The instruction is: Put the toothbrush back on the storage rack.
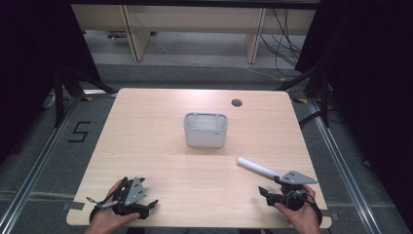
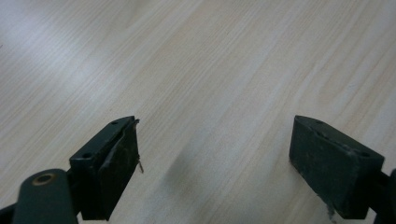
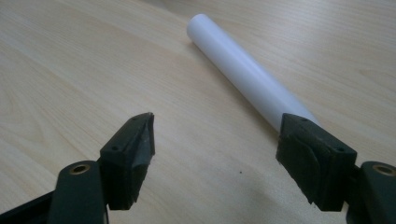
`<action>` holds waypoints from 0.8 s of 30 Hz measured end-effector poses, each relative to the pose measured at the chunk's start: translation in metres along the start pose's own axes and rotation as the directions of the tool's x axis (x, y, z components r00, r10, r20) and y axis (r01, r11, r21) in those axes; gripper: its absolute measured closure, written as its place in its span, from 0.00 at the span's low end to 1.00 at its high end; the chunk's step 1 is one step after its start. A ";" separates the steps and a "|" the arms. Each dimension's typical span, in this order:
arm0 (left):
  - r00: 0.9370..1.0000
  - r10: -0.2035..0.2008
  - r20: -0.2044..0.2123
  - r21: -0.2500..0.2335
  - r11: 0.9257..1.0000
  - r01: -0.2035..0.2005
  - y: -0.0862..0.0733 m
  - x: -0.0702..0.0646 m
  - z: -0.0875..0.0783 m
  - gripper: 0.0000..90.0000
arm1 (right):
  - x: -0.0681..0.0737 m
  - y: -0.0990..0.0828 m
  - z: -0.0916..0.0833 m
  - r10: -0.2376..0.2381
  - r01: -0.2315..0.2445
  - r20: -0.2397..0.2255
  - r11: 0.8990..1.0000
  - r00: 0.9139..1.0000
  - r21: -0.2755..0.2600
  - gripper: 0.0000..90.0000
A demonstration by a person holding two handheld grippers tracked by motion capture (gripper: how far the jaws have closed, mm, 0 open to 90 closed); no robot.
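A: Let us begin at the left. What do you see of the left gripper (image 1: 127, 197)?

B: It is at the near left corner of the table (image 1: 160, 161), held in the person's left hand (image 1: 104, 219). In the left gripper view its two black jaws stand wide apart, released, and between them there is only the bare wood. They hold nothing and touch nothing.

A: And in the middle of the table?

B: A grey rectangular container (image 1: 205, 129) stands there, upright, with its open side up. It is well apart from both grippers. Behind it, toward the far right, there is a small round hole (image 1: 236, 103) in the table top.

A: Now the right side. Where is the white tube (image 1: 257, 167)?

B: It lies flat on the wood, to the right and nearer than the container, pointing diagonally from far left to near right. Its near end goes under the grey plate of the right gripper (image 1: 278, 192).

A: Does the right gripper grasp it?

B: No. In the right gripper view the jaws are widely open and the white tube (image 3: 243, 70) is not between them. Its near end passes behind the right-hand jaw in that view; I cannot tell if it touches this jaw. The space between the pads is bare table. The person's right hand (image 1: 302, 212) holds this gripper at the near right edge
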State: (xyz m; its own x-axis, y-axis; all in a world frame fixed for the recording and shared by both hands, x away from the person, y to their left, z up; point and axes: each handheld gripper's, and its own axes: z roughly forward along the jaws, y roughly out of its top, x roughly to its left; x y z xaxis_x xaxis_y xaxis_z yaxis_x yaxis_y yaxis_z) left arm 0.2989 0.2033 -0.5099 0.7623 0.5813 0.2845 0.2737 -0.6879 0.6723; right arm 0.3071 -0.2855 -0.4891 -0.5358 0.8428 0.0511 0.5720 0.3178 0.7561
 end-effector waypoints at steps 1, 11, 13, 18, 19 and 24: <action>1.000 0.000 0.000 -0.001 1.000 0.000 0.000 0.000 0.000 0.17 | -0.001 0.000 0.000 -0.021 0.021 0.005 1.000 1.000 -0.009 0.33; 1.000 0.000 -0.001 -0.001 1.000 0.000 0.000 0.000 0.000 0.17 | -0.001 0.010 0.003 -0.012 0.012 0.000 1.000 1.000 -0.012 0.37; 1.000 -0.001 0.000 0.000 1.000 0.001 0.000 0.000 0.001 0.17 | -0.003 0.016 0.008 -0.019 0.019 0.003 1.000 1.000 -0.021 0.41; 1.000 -0.004 -0.003 -0.003 1.000 0.004 0.000 0.000 0.000 0.17 | -0.004 0.023 0.013 -0.038 0.037 -0.003 0.999 0.999 -0.022 0.45; 1.000 -0.004 -0.003 -0.003 1.000 0.004 0.000 0.000 0.000 0.17 | 0.000 0.024 0.012 0.003 -0.003 0.014 1.000 1.000 -0.002 0.45; 1.000 -0.004 -0.004 -0.006 1.000 0.004 0.000 0.000 0.000 0.17 | -0.002 0.029 0.019 -0.038 0.038 0.016 0.999 0.999 -0.011 0.47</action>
State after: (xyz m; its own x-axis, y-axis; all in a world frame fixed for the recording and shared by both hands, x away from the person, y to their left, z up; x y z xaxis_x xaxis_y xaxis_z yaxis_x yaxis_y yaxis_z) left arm 0.2990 0.2033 -0.5095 0.7590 0.5856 0.2846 0.2732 -0.6833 0.6771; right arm 0.3368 -0.2699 -0.4800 -0.5476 0.8366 0.0120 0.5441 0.3452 0.7647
